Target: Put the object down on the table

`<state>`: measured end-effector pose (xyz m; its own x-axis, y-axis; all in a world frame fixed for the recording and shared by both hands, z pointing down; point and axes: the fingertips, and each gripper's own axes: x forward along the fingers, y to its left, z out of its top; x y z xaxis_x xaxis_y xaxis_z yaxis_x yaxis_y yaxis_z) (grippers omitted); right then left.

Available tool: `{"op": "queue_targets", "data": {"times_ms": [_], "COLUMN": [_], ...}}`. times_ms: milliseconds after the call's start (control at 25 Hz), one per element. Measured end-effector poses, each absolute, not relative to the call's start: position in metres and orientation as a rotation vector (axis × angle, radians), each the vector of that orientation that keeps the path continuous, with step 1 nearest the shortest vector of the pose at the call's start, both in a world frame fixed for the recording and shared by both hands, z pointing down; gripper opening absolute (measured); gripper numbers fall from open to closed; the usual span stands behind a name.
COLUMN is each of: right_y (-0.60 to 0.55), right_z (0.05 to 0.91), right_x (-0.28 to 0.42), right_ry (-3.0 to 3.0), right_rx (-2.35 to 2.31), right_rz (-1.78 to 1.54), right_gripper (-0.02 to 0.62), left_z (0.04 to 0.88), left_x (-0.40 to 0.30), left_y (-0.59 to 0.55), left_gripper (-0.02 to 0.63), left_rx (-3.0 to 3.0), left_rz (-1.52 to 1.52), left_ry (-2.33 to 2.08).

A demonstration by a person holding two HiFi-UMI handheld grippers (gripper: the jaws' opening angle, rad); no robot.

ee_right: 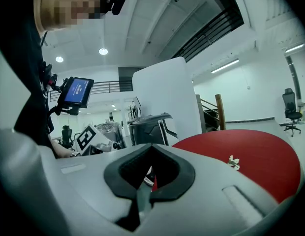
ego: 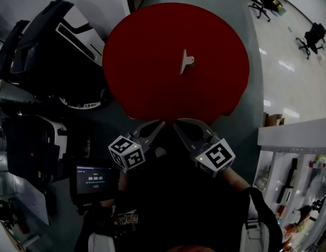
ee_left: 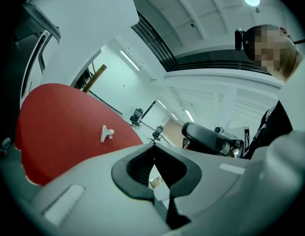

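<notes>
Small white clip (ego: 186,61) lay on the red table (ego: 142,88), a bit right of centre, well apart from both claws. Left gripper (ego: 161,123) was clenched with nothing in it. Right gripper (ego: 177,123) was clenched too, also empty, both held near the body. Clip looked light, stiff and probably slippery. Best pinched across its flat upright plate, not the small tab.

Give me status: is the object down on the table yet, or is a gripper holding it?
Done: the small white object lies on the red table, touching neither gripper. In hand: nothing; the left gripper and right gripper are both shut and empty, held short of the table's near edge. Left: nothing visible.
</notes>
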<state>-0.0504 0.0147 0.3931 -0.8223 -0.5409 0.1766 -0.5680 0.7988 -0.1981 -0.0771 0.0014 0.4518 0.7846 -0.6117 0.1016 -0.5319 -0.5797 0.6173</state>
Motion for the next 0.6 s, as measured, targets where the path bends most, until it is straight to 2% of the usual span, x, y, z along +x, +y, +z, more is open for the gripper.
{"op": "queue_targets", "data": {"times_ms": [600], "right_y": [0.0162], "right_z": [0.3957], "right_x": [-0.0492], "right_ry": [-2.876], "right_rx": [0.894], "right_rz": [0.366], "right_gripper": [0.002], "left_z": [0.4513], "left_x": [-0.073], "left_y": [0.0009], "left_gripper": [0.011], "left_rx": [2.324], "left_rz": [-0.143], "left_ry": [-0.823]}}
